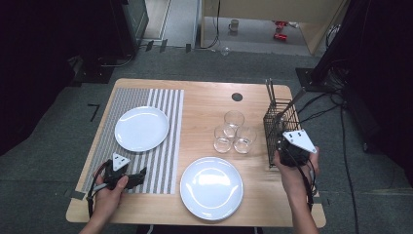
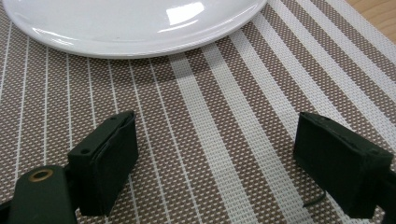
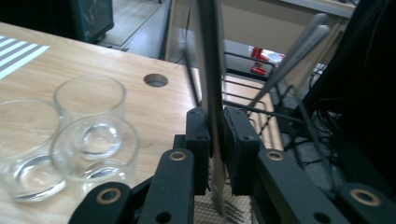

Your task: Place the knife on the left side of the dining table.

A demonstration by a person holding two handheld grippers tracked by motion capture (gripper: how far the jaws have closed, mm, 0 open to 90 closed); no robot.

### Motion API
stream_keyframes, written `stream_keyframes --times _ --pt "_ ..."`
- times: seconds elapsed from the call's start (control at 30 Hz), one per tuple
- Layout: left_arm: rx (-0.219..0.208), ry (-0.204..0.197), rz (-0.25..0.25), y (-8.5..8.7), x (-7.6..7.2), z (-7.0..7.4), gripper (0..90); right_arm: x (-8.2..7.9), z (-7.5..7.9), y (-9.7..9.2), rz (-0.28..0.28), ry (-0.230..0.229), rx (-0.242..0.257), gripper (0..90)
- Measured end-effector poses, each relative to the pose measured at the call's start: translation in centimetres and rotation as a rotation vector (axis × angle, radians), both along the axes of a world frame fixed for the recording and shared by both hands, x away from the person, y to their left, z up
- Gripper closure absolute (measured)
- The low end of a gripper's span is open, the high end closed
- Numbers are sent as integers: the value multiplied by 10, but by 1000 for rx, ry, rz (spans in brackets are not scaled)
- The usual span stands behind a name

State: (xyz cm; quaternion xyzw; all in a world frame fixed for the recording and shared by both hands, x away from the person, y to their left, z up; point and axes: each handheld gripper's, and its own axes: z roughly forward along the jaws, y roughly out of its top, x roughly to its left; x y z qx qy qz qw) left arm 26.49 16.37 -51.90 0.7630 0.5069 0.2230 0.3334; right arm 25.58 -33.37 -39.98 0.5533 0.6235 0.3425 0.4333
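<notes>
My right gripper (image 1: 285,140) is at the black wire cutlery basket (image 1: 278,121) on the table's right edge. In the right gripper view my right gripper (image 3: 217,135) is shut on a flat metal utensil (image 3: 210,56) that stands upright in the basket (image 3: 261,112). Another utensil handle (image 3: 299,46) leans to the right behind it. My left gripper (image 1: 140,174) rests low over the striped placemat (image 1: 165,165) at the front left. The left gripper (image 2: 215,140) is open, with bare placemat (image 2: 224,93) between its jaws and a white plate (image 2: 130,23) just ahead.
One white plate (image 1: 141,128) lies on the placemat, a second (image 1: 212,187) on the wood at front centre. Three clear glasses (image 1: 234,134) stand grouped left of the basket, close to my right gripper. A round hole (image 1: 237,97) is in the tabletop.
</notes>
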Motion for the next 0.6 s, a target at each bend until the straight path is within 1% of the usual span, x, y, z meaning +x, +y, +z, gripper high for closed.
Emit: stream_keyframes --times 0.13,0.2,0.3,0.4,0.43,0.5,0.53,0.57,0.6 --pt "0 0 0 0 0 0 139 1 2 -11 -26 -7 15 838" --pt "0 0 0 0 0 0 139 2 3 -17 -33 -12 35 840" --pt "0 0 0 0 0 0 139 3 4 -24 -13 -19 52 841" --pt "0 0 0 0 0 0 139 2 6 -28 -15 -20 75 841" --pt "0 0 0 0 0 0 139 1 7 -29 -14 -30 84 841" --pt "0 0 0 0 0 0 139 -1 11 -32 -12 -42 110 841" --pt "0 0 0 0 0 0 139 -1 11 -32 -12 -42 110 841" --pt "0 0 0 0 0 0 139 -2 17 -34 -6 -51 129 841" --pt "0 0 0 0 0 0 140 -2 19 -35 -4 -55 130 841"
